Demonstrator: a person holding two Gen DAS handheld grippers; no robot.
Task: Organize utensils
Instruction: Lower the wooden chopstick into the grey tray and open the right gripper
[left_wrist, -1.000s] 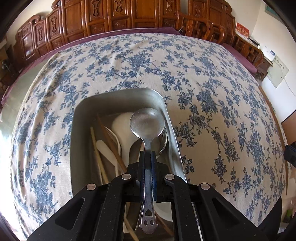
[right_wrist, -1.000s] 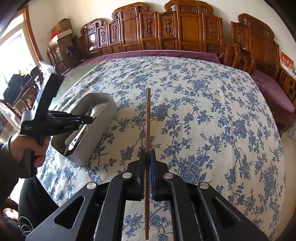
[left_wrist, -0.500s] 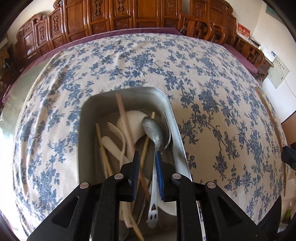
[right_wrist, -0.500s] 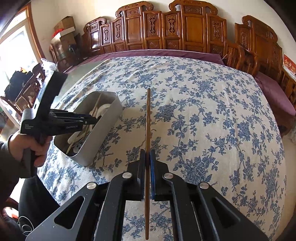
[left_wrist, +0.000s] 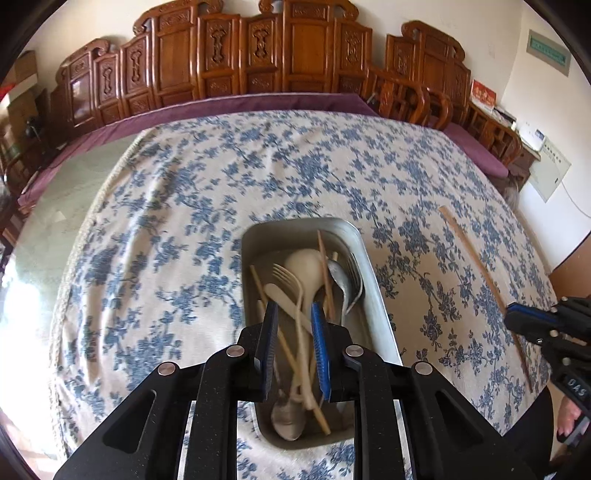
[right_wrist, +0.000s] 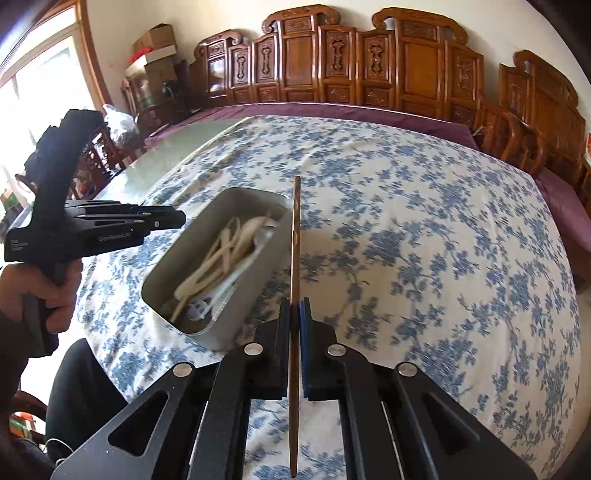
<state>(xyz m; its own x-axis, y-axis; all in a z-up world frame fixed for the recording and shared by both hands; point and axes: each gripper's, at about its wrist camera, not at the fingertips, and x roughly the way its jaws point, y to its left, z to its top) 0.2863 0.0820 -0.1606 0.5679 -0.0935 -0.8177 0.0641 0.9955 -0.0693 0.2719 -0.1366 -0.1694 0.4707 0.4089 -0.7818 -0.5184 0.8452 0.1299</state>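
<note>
wooden chopstick (right_wrist: 295, 236) between pressed right fingers (right_wrist: 284, 332) (metal tray (right_wrist: 207, 229) just beside)

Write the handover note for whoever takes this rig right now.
Left tool: open and empty above the metal tray; its jaws have just been opening, and the metal spoon it carried now lies in the tray.
Right tool: shut on a wooden chopstick, held in the air beside the tray, not yet in.
Done: the tray holds spoons, forks and chopsticks.
Left: drop the held chopstick into the tray. No other loose utensil shows on the floral cloth.
</note>
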